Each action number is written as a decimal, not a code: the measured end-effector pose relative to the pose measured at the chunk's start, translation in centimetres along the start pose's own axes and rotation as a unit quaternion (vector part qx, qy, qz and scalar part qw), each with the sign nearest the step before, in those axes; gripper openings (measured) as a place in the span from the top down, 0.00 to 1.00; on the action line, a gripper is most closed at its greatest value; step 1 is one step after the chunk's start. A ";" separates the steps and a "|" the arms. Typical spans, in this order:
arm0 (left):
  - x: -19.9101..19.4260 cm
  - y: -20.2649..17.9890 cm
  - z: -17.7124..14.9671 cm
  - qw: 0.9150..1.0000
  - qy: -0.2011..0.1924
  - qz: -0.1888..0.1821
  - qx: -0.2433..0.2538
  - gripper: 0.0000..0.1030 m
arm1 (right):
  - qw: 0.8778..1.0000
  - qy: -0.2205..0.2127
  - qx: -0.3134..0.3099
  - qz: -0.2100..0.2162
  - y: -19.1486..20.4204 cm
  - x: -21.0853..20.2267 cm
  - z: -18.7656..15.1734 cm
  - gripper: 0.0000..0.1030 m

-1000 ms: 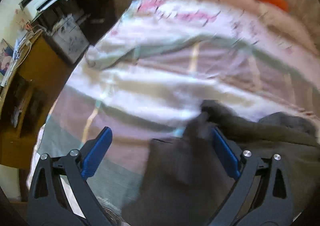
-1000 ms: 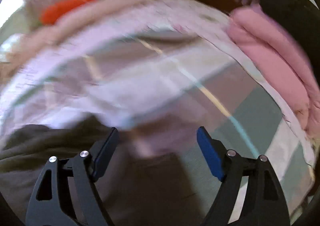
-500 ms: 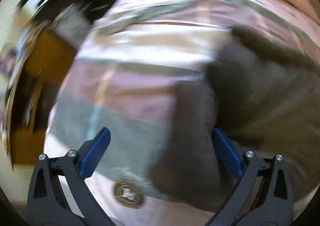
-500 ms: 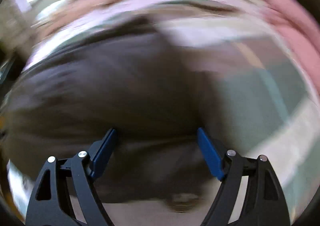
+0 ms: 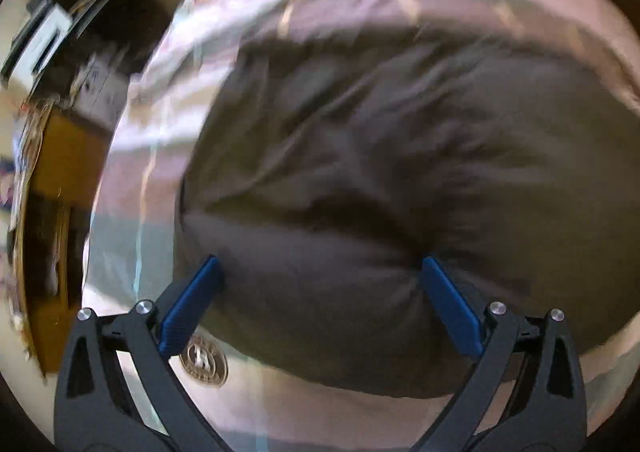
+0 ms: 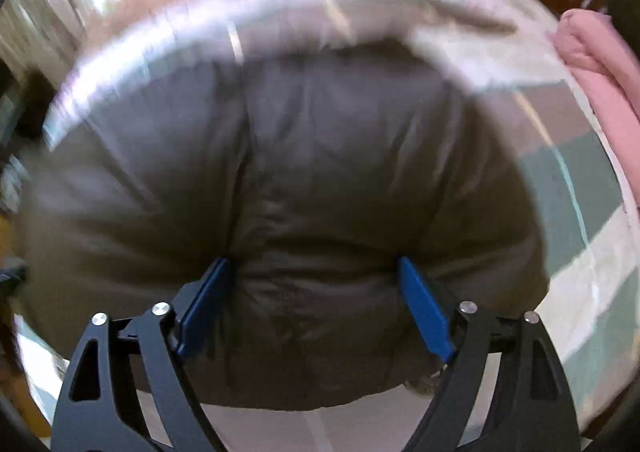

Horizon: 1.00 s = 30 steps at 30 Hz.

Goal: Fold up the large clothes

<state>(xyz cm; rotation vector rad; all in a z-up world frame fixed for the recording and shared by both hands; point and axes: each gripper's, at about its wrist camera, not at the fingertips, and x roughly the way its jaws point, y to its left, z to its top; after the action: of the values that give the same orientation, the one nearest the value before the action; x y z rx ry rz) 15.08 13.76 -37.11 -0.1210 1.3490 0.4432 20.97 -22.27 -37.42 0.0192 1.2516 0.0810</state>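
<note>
Whereas a second ago the dark garment (image 5: 400, 179) was only a crumpled bunch at the lower edge of both views, it now lies spread over the striped bedspread (image 5: 132, 244), filling most of each frame. Its long axis seems to run crosswise, since it continues right past the left gripper (image 5: 320, 272) and left past the right gripper (image 6: 312, 268), though blur hides which end is which. Both grippers stand wide open, blue fingers (image 5: 192, 304) spread apart over the near fold of the cloth, and neither is seen pinching it; a round emblem (image 5: 204, 362) shows just beside the near hem.
</note>
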 end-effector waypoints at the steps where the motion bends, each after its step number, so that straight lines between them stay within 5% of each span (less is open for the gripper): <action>1: -0.1 0.6 -0.1 1.000 0.005 -0.018 -0.016 0.02 | 1.000 0.001 0.020 0.006 0.2 -0.8 -0.1 0.18; 3: -2.2 1.8 -1.0 0.997 -0.032 -0.059 -0.034 0.02 | 0.998 -0.032 0.024 0.053 1.1 -3.3 -0.2 0.17; 6: -3.3 1.2 -2.2 0.998 -0.056 -0.037 -0.005 0.02 | 0.991 -0.109 -0.057 0.045 5.5 -6.1 -0.5 0.08; 11: 1.5 -0.7 -2.5 1.000 -0.020 -0.017 0.016 0.02 | 0.995 -0.038 -0.093 0.010 8.7 0.3 1.0 0.07; 15: 1.0 -0.9 -3.0 0.999 -0.027 -0.015 0.013 0.02 | 0.989 -0.084 -0.123 -0.009 10.0 -1.2 -0.3 0.06; 21: -4.0 -0.7 -5.0 0.994 -0.082 -0.064 0.020 0.02 | 0.983 -0.145 -0.101 0.040 9.5 -5.5 -1.7 0.06; 30: -1.3 -2.1 -3.8 0.995 -0.064 -0.070 0.026 0.02 | 0.989 -0.117 -0.091 0.026 9.8 -3.5 -3.0 0.06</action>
<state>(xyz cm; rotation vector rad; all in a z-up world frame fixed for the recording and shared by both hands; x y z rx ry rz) 12.18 10.28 -37.06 -0.1407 1.2167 0.2921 16.57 -12.83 -34.42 -0.0947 1.0050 0.2318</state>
